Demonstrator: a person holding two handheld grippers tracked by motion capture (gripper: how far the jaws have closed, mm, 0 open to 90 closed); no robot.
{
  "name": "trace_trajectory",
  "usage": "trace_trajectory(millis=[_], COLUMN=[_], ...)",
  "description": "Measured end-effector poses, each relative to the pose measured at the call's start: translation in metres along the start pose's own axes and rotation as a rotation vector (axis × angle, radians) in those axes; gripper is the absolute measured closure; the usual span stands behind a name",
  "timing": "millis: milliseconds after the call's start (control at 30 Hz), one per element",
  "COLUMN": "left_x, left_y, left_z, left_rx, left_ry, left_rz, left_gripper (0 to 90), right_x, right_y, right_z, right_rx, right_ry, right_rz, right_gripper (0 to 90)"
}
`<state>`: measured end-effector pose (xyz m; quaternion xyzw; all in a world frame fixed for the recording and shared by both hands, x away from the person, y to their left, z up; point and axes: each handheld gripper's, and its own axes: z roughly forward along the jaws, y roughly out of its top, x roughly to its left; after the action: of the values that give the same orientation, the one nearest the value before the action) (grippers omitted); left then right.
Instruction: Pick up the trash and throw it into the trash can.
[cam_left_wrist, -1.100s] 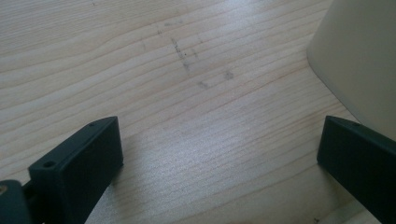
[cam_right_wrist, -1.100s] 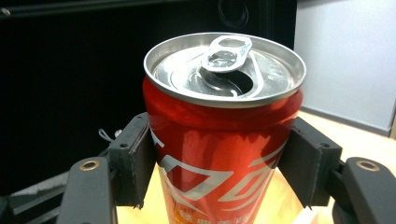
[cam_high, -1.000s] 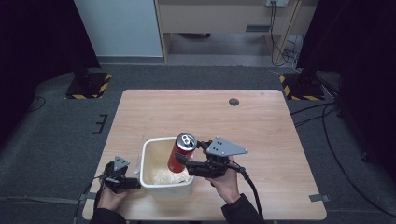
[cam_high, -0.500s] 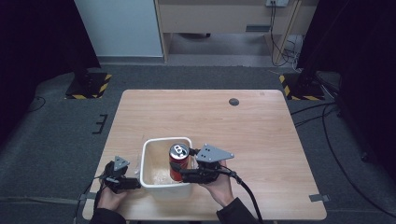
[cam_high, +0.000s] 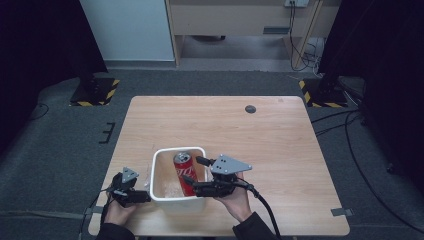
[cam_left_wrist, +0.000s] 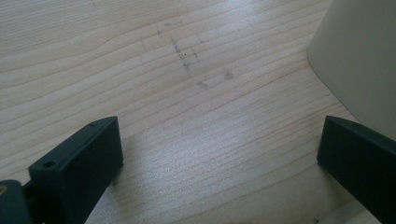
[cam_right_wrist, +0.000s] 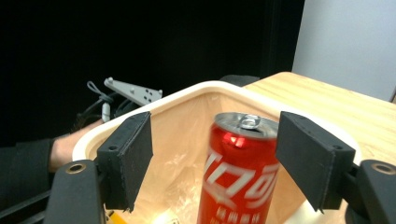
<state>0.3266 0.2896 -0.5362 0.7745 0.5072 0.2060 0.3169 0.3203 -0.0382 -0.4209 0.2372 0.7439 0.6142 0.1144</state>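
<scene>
Red aluminium drink can (cam_right_wrist: 240, 170) upright in white plastic tub (cam_high: 159, 157), long axis vertical, between right gripper (cam_right_wrist: 215, 161) jaws, spread, not touching. Left gripper (cam_left_wrist: 219, 158) open over wooden table (cam_high: 280, 145).

glossy red metal can (cam_right_wrist: 236, 172); smooth cream plastic tub (cam_high: 159, 161); matt pale wood table (cam_high: 280, 145); matt black jaws.

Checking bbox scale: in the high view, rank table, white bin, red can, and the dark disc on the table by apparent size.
1. Table, by far the largest.
2. White bin.
3. Red can, standing upright inside the bin.
4. Dark disc, the smallest; it lies farther from the camera, but the gap looks too wide for that to change the order.
</scene>
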Motion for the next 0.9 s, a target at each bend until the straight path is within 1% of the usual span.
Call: trace_trajectory(millis=[133,167,200,233,300,367,500,567,600,633,667,767,800,833,900], left_x=[0.000,0.000,0.000,0.000,0.000,0.000,0.000,0.000,0.000,0.000,0.000,0.000,0.000,0.000,0.000], left_y=[0.000,0.000,0.000,0.000,0.000,0.000,0.000,0.000,0.000,0.000,0.000,0.000,0.000,0.000,0.000], left_z=[0.000,0.000,0.000,0.000,0.000,0.000,0.000,0.000,0.000,0.000,0.000,0.000,0.000,0.000,0.000], left_rx=[0.000,0.001,0.001,-0.001,0.000,0.000,0.000,0.000,0.000,0.000,0.000,0.000,-0.001,-0.001,-0.001], left_ry=[0.000,0.000,0.000,0.000,0.000,0.000,0.000,0.000,0.000,0.000,0.000,0.001,0.001,0.001,0.001], left_rz=[0.000,0.001,0.001,0.000,0.000,0.000,0.000,0.000,0.000,-0.001,-0.001,-0.001,-0.001,-0.001,-0.002], left_gripper=[0.0,0.0,0.0,0.0,0.0,0.0,0.0,0.0,0.0,0.0,0.0,0.0,0.0,0.0,0.0], right_x=[-0.002,-0.004,-0.004,-0.007,-0.007,-0.012,-0.020,-0.024,-0.024,-0.028,-0.028,-0.033,-0.036,-0.039,-0.042], right_y=[0.006,0.010,0.010,0.016,0.017,0.023,0.026,0.026,0.026,0.025,0.025,0.022,0.020,0.017,0.014], right_z=[-0.006,-0.011,-0.011,-0.018,-0.020,-0.032,-0.047,-0.054,-0.054,-0.062,-0.062,-0.072,-0.076,-0.081,-0.085], right_rx=[-0.020,-0.034,-0.034,-0.054,-0.057,-0.087,-0.120,-0.125,-0.125,-0.124,-0.124,-0.126,-0.123,-0.118,-0.110], right_ry=[-0.010,-0.016,-0.016,-0.027,-0.030,-0.054,-0.086,-0.100,-0.100,-0.123,-0.123,-0.147,-0.157,-0.178,-0.197], right_rz=[-0.004,0.000,0.000,-0.002,0.000,0.004,0.013,0.021,0.021,0.023,0.023,0.035,0.039,0.042,0.049], right_gripper=[26.8,26.2,26.2,24.9,24.3,20.6,16.8,15.4,15.4,13.7,13.7,12.1,11.6,10.7,10.2])
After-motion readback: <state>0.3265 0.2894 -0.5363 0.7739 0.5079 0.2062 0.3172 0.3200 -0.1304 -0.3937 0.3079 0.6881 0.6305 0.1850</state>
